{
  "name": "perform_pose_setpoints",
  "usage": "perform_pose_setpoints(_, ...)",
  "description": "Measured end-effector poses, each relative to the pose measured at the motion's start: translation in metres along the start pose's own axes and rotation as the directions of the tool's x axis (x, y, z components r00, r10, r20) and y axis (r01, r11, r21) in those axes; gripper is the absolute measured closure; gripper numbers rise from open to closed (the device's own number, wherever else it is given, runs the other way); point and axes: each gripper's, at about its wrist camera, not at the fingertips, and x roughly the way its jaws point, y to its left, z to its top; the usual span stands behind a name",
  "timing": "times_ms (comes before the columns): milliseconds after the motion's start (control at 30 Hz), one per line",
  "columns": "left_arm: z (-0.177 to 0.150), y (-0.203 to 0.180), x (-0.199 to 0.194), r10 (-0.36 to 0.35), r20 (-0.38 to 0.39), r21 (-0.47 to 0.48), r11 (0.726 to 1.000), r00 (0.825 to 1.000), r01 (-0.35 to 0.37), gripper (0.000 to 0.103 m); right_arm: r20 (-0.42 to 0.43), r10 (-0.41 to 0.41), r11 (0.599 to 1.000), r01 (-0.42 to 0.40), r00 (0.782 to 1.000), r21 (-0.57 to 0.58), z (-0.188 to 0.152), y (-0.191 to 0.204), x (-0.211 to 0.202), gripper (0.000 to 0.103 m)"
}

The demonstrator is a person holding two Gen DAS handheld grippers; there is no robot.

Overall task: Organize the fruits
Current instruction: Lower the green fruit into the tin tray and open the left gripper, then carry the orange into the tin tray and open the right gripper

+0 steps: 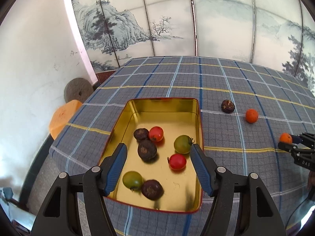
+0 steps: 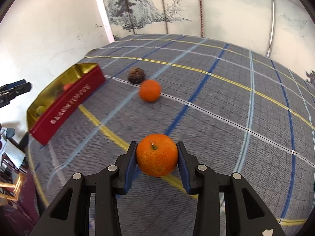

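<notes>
A tin tray (image 1: 163, 99), gold inside and red outside, lies on the checked cloth. It holds several small fruits: dark brown ones (image 1: 147, 150), red tomatoes (image 1: 177, 161) and green tomatoes (image 1: 182, 144). My left gripper (image 1: 158, 146) hangs open above the tray with nothing between its fingers. My right gripper (image 2: 157, 144) is shut on an orange mandarin (image 2: 157, 155), held just above the cloth to the right of the tray (image 2: 69, 102). Another mandarin (image 2: 150, 90) and a dark fruit (image 2: 136, 75) lie loose on the cloth beyond it.
The table's left edge runs close beside the tray. Past it stand an orange block (image 1: 63, 118) and a round grey stone (image 1: 78, 90) by a white wall. A painted folding screen (image 1: 177, 19) stands behind the table.
</notes>
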Motion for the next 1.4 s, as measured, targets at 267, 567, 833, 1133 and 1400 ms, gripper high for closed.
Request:
perform_pose_setpoints(267,-0.012,0.007,-0.01,0.017,0.014,-0.009,1.0,1.0,-0.017,0.035,0.053,0.076,0.993,-0.07,0.996,-0.092,0.023,0.055,-0.025,0.067)
perform_pose_setpoints(567,-0.021,0.026,-0.01,0.052,0.024,-0.031,0.998,0.998,-0.051,0.031,0.065,0.174,0.969,-0.16,0.983,-0.187,0.056,0.116,-0.028,0.067)
perform_pose_setpoints(833,-0.028,0.043,-0.007,0.073,0.023,-0.047,0.996,0.997,-0.072,0.027,0.036,0.241,0.943,-0.226,0.97,-0.243,0.083,0.16,-0.007,0.067)
perform_pose_setpoints(1133,-0.037,0.057,0.002,0.082,-0.004,-0.069,0.994,0.997,-0.082,0.026,-0.015,0.28,0.92,-0.273,0.96,-0.28,0.102,0.196,0.023,0.066)
perform_pose_setpoints(1400,-0.044,0.068,0.014,0.083,-0.033,-0.086,0.993,0.996,-0.086,0.025,-0.064,0.293,0.914,-0.3,0.954,-0.274,0.114,0.215,0.057,0.066)
